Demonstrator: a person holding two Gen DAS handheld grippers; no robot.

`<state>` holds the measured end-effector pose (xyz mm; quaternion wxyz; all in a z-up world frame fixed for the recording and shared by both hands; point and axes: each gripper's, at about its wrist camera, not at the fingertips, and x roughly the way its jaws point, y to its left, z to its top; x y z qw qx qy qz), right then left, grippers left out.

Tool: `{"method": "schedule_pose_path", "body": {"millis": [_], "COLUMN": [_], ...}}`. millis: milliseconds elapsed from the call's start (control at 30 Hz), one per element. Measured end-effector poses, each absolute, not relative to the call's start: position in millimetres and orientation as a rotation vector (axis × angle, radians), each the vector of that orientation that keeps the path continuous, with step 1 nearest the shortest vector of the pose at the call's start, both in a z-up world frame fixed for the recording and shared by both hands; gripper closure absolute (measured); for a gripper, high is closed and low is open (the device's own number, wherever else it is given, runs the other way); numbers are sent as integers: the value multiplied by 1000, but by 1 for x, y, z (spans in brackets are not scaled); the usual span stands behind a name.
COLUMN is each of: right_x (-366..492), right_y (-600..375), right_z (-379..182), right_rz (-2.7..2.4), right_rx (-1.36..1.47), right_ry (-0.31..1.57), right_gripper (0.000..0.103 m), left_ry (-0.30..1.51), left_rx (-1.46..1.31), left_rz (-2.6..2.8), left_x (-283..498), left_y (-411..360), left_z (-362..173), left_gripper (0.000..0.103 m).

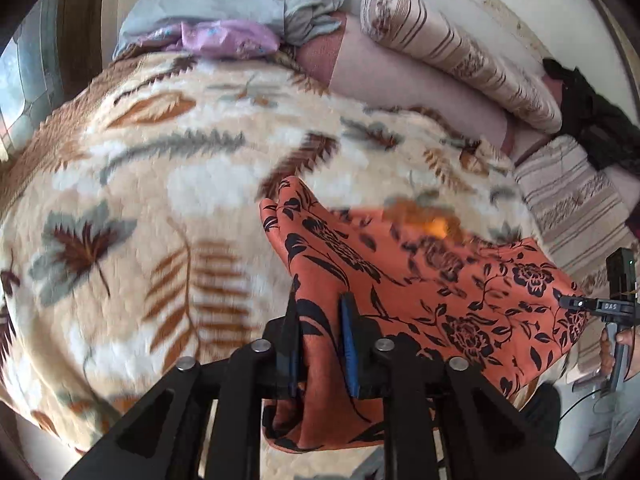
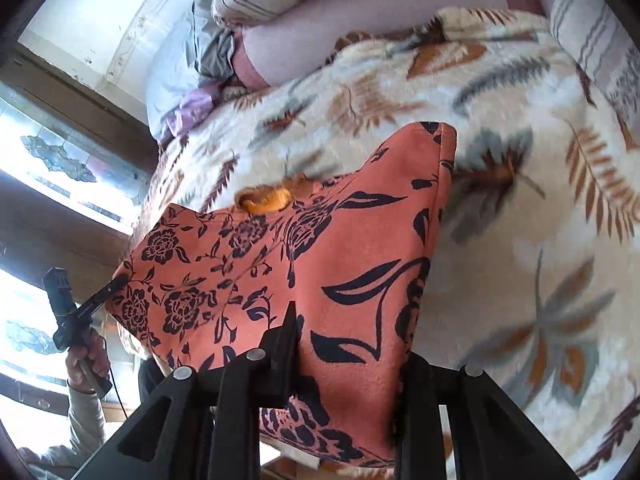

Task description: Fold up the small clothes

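An orange garment with a black flower print (image 1: pixel 420 280) hangs stretched between my two grippers above the bed. My left gripper (image 1: pixel 320 308) is shut on one end of it, cloth pinched between the black and blue fingers. My right gripper (image 2: pixel 344 320) is shut on the other end (image 2: pixel 320 264); its right finger is hidden behind the cloth. Each gripper shows in the other's view, clamped on the garment's far corner: the right one at the right edge (image 1: pixel 576 303), the left one at the left (image 2: pixel 114 282). A small orange tag (image 2: pixel 268 202) sits on the top hem.
A cream blanket with brown and grey leaves (image 1: pixel 180 184) covers the bed under the garment. Striped pillows (image 1: pixel 460 52), a pink bolster (image 1: pixel 400 76), and grey and lilac cloths (image 1: pixel 224 36) lie at the far side. A window (image 2: pixel 60 160) is to the left.
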<state>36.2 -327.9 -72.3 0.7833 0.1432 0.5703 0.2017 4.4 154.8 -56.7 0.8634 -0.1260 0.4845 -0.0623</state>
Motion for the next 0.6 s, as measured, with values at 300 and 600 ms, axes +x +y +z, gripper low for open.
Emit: {"method": "schedule_pose_path", "body": {"millis": [300,600], "right_x": [4,72], "right_y": [-383,-394], "right_z": [-107,-115], "right_rz": [282,164], "right_rx": [515,505], "right_ry": [1098,1079], "right_gripper": [13,14], "left_ry": [1009,973], "left_rx": [-188,-187], "left_rz": [-46,-75], "left_x": [-14,59], "left_y": [165,163], "left_z": [-79,-73], "left_gripper": [41,40]}}
